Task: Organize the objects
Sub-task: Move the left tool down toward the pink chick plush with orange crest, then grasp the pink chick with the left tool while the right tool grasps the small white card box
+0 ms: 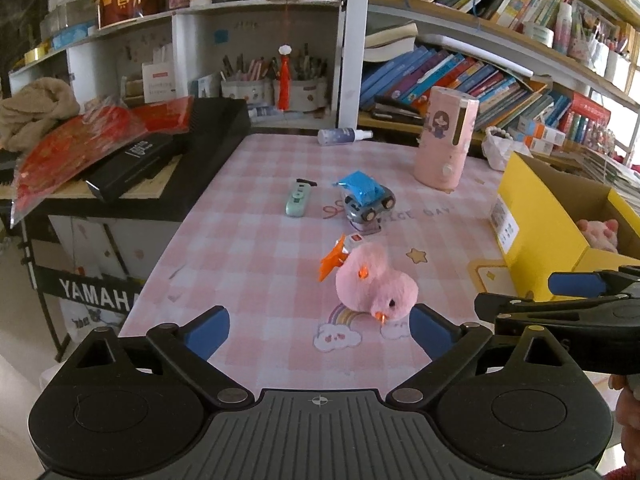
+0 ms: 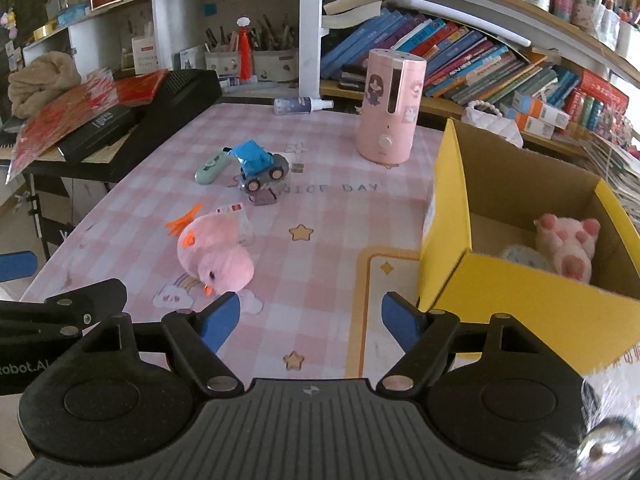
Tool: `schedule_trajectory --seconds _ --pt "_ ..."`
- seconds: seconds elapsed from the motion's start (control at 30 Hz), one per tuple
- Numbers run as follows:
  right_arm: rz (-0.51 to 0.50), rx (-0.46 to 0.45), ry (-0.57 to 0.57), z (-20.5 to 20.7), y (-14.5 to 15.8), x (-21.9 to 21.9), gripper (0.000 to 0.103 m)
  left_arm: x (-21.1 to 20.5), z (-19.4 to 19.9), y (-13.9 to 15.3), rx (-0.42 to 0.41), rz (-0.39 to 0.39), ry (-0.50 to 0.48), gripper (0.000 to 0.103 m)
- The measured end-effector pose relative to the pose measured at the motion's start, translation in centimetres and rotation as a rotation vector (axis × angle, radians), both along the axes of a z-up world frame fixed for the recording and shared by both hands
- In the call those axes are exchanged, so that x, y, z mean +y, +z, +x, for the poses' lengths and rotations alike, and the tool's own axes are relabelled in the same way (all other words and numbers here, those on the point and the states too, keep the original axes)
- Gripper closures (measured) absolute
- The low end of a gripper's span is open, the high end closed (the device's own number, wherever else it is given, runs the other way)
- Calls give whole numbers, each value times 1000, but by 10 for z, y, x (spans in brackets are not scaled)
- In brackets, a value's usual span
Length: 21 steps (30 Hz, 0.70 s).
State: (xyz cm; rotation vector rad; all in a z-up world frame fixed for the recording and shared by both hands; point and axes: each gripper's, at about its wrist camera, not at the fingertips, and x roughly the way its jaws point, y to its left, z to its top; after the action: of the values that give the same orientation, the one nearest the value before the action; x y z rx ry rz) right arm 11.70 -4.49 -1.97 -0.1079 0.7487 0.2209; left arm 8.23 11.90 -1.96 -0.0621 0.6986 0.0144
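Note:
A pink plush chick (image 1: pixel 374 282) (image 2: pixel 218 254) lies on the pink checked table (image 1: pixel 248 264) (image 2: pixel 328 216). Behind it sit a blue and grey toy truck (image 1: pixel 366 198) (image 2: pixel 260 170) and a mint green remote (image 1: pixel 298 198) (image 2: pixel 212 167). A yellow cardboard box (image 1: pixel 540 216) (image 2: pixel 444 248) stands at the right and holds a pink plush pig (image 2: pixel 566 244). My left gripper (image 1: pixel 320 332) is open and empty just in front of the chick. My right gripper (image 2: pixel 310 320) is open and empty, between the chick and the box.
A pink cylinder humidifier (image 1: pixel 446 142) (image 2: pixel 390 108) and a lying spray bottle (image 1: pixel 344 135) (image 2: pixel 302 105) stand at the table's back. A black keyboard (image 1: pixel 208 136) with red packets adjoins the left edge. Bookshelves (image 1: pixel 460 76) run behind.

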Motion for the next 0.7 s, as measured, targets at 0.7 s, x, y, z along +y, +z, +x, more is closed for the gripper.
schedule_trajectory --seconds 0.7 --pt "11 5 105 60 -4 8 30 -4 45 -11 55 11 48 29"
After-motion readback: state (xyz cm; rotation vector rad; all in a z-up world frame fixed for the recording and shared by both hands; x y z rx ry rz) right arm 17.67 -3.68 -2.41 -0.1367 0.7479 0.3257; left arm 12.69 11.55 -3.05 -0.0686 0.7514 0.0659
